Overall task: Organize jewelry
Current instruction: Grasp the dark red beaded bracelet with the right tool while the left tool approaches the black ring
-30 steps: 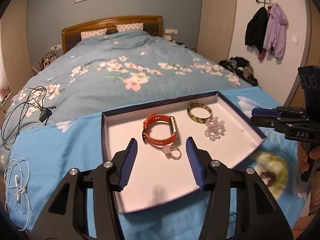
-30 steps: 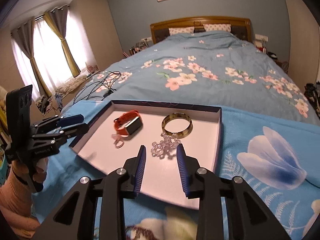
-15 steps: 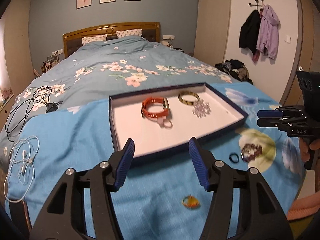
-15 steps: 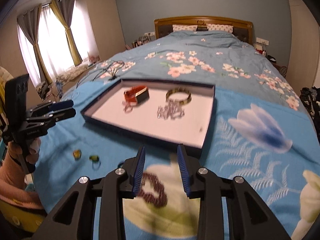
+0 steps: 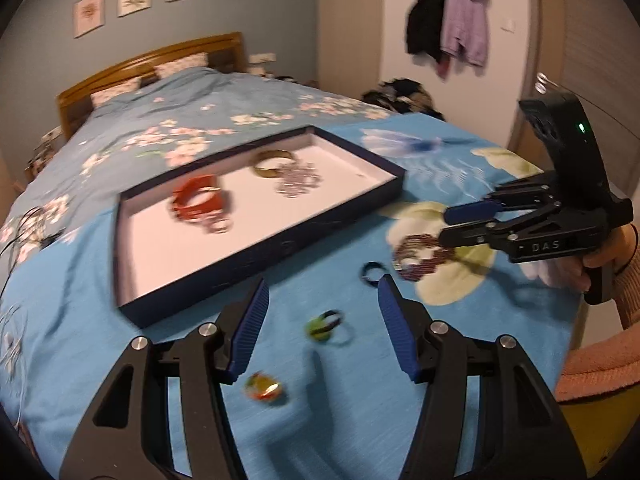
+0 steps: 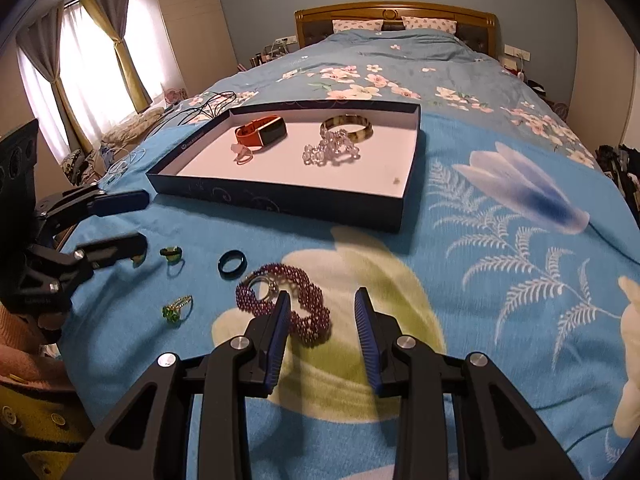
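Note:
A dark blue tray (image 6: pixel 280 200) with a white floor lies on the blue blanket; it holds an orange watch (image 6: pixel 262 131), a gold bangle (image 6: pixel 347 127), a clear bead bracelet (image 6: pixel 330 152) and a small pink ring (image 6: pixel 242 155). On the blanket in front lie a maroon bead bracelet (image 6: pixel 316 308), a black ring (image 6: pixel 232 263), a green-stone ring (image 6: pixel 171 254) and a gold green ring (image 6: pixel 176 310). My right gripper (image 6: pixel 321 320) is open and empty just above the maroon bracelet (image 5: pixel 420 256). My left gripper (image 5: pixel 320 320) is open and empty over the green-stone ring (image 5: pixel 322 325); an orange ring (image 5: pixel 262 387) lies below.
The bed stretches back to a wooden headboard (image 6: pixel 396 12). Cables (image 6: pixel 204 106) and white earphones (image 6: pixel 120 162) lie on the left of the bed. Jackets (image 5: pixel 448 36) hang on the right wall. Curtained windows (image 6: pixel 80 60) are at the left.
Both grippers have pulled back from over the tray towards the near edge of the bed and dropped lower over the loose rings and the maroon bracelet. Both stay open.

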Tool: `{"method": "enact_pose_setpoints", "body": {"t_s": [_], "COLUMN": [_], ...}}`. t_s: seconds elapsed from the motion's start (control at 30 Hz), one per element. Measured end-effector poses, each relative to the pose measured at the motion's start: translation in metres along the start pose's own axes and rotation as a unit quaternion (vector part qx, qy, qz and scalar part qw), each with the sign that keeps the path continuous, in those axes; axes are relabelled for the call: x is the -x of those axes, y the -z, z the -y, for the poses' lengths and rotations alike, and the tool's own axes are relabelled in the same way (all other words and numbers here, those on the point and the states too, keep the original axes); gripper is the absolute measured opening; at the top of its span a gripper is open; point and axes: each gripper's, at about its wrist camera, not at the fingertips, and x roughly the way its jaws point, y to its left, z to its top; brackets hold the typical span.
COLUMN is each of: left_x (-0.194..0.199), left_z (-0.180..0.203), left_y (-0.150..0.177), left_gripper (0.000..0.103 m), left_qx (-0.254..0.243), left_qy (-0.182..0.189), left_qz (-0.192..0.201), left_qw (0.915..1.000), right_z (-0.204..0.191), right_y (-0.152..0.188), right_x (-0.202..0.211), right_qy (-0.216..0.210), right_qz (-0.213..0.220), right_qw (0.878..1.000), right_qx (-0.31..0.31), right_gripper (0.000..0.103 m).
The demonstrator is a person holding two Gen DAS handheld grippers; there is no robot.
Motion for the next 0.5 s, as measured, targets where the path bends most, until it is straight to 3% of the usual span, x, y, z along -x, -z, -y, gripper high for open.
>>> {"method": "enact_pose_setpoints", "body": {"t_s": [0.3,0.5], "left_x": [-0.046,-0.066], "left_z": [0.031,0.029], "left_y": [-0.014,-0.019], "left_gripper": [0.054,0.041], "left_qx": [-0.04,-0.028], "left_qy": [0.025,0.035], "left_qz": [-0.049,-0.076], "left_qw": [0.9977,0.9961], "right_z": [0.001,-0.003], "right_y": [0.004,0.005], "right_x": [-0.003,-0.004], "right_qy": [-0.001,0.004], "right_qz": [-0.005,0.001], "right_qw": [1.0,1.0], "right_qx": [-0.005,0.004], "right_gripper": [0.031,0.031]}}
